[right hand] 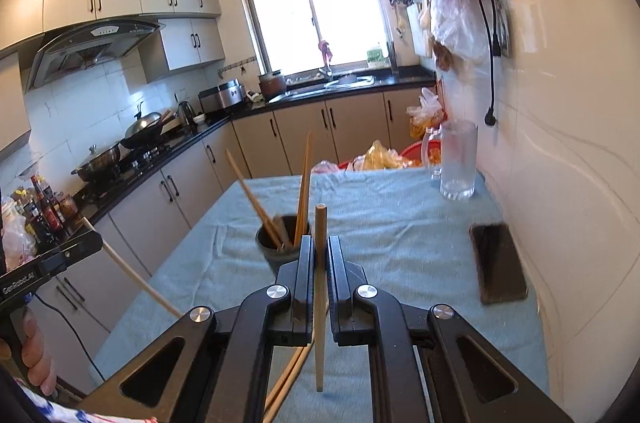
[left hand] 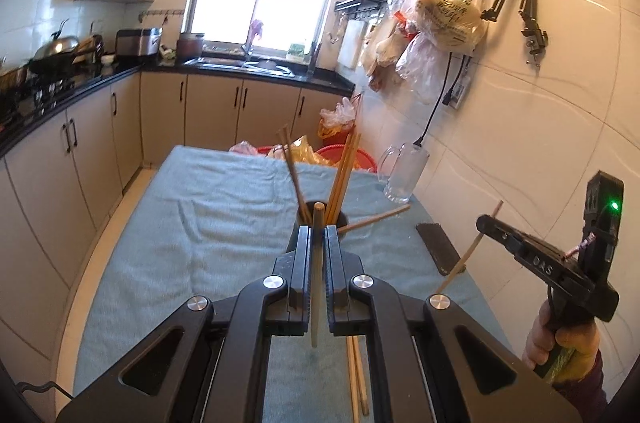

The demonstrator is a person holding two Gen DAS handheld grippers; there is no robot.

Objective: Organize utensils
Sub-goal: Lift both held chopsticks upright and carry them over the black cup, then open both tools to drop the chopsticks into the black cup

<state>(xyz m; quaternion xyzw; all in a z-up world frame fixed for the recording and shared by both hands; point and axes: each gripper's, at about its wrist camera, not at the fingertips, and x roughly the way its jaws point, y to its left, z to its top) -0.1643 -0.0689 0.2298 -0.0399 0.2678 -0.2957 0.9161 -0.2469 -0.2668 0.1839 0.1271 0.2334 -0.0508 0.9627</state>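
Chopsticks [left hand: 343, 175] already stand in the dark cup [right hand: 276, 247] on the blue towel [left hand: 224, 215], each gripper [left hand: 318, 235] [right hand: 320, 247] clamps one more, and loose ones [left hand: 358, 379] lying on the towel remain to collect.

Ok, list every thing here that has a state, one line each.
Left tongs: shut on a chopstick, held upright.
Right tongs: shut on a chopstick, held upright.
Cup: upright on the cloth, several chopsticks standing in it.
Loose chopsticks: lying flat on the cloth.
Mug: upright, looks empty.
Phone: lying flat, screen dark.
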